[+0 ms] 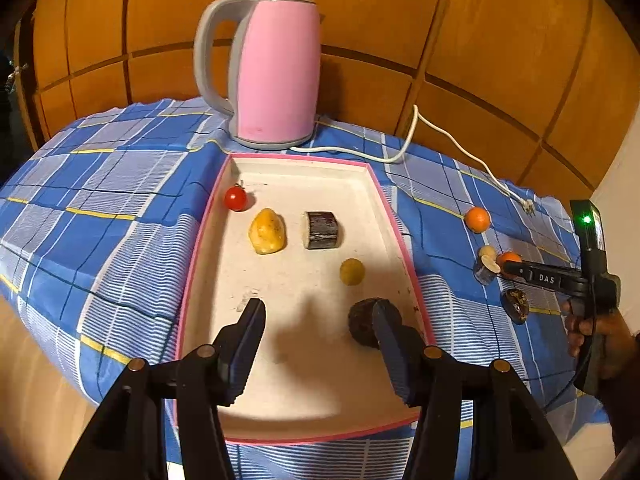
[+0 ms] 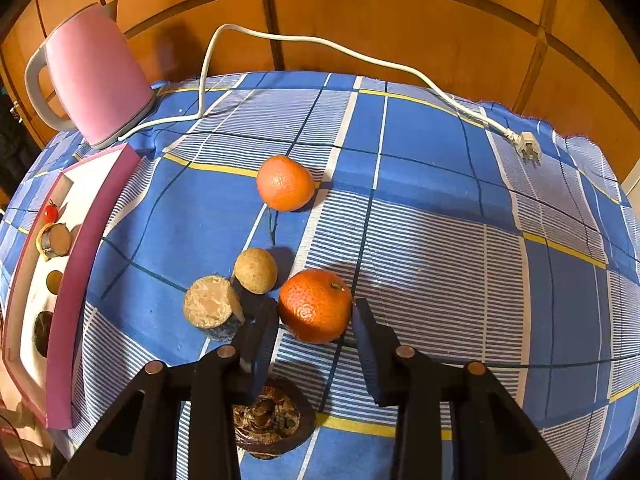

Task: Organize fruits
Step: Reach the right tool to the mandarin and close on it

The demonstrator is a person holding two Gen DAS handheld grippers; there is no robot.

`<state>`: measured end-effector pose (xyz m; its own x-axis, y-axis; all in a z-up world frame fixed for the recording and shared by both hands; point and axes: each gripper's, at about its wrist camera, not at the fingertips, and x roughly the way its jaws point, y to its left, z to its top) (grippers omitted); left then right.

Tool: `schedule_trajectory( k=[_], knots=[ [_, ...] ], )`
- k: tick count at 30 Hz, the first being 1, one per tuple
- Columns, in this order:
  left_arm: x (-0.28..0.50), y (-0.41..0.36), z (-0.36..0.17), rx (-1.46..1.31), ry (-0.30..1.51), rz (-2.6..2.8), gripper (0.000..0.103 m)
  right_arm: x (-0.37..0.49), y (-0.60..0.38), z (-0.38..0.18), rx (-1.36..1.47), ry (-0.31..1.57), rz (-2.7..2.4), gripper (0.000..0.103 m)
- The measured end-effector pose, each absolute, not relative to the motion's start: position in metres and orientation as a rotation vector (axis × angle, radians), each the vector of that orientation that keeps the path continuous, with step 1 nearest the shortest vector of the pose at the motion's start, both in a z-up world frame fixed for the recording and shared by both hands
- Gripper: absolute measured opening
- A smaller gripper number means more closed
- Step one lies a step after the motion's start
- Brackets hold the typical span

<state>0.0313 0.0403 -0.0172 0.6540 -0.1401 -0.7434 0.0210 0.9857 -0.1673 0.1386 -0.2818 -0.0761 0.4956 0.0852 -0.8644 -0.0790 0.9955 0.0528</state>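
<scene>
**Orange mandarin sits between your right fingers**

Orange and dimpled, the nearer round mandarin (image 2: 315, 305) lies on the blue checked cloth (image 2: 440, 208) covering the tabletop, to the right of the shallow white tray with the pink rim (image 1: 404, 240). Your right gripper (image 2: 314, 322) has a finger on each side of it; the right one looks to be at the peel, and you cannot tell whether the left one presses, so the grip is not settled. Your left gripper (image 1: 320, 320) hangs over the near end of the tray with its fingers moderately apart and nothing between them.

Inside the tray you have a small red cherry tomato (image 1: 235, 198) at the far left corner, a lumpy yellow fruit (image 1: 267, 231) beside it, a dark-skinned cut cylinder with a pale face (image 1: 322, 229), a small yellowish round fruit (image 1: 352, 271), and a dark brown wrinkled fruit (image 1: 362, 322) near the right rim, partly behind your left gripper's right finger.

Outside the tray, to its right, a second orange mandarin (image 2: 285, 183) lies farther back, a tan round fruit (image 2: 255, 270) and a pale-faced cut stump (image 2: 212, 307) sit just left of the nearer mandarin, and a dark halved shell with a shrivelled inside (image 2: 272, 420) lies under your right gripper. Behind the tray stands a pink electric kettle with a grey handle (image 1: 276, 72); its white cord (image 2: 320, 46) trails across the cloth.
</scene>
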Motion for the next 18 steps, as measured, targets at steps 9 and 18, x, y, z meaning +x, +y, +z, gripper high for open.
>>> schedule_trajectory(
  k=[9, 18],
  knots=[
    [0.023, 0.062, -0.021, -0.166, 0.851, -0.038, 0.057, 0.132, -0.279, -0.056, 0.003, 0.985, 0.09, 0.037],
    [0.021, 0.065, -0.02, -0.175, 0.851, -0.049, 0.057, 0.113, -0.255, -0.024, 0.028, 0.907, 0.196, 0.037]
  ],
)
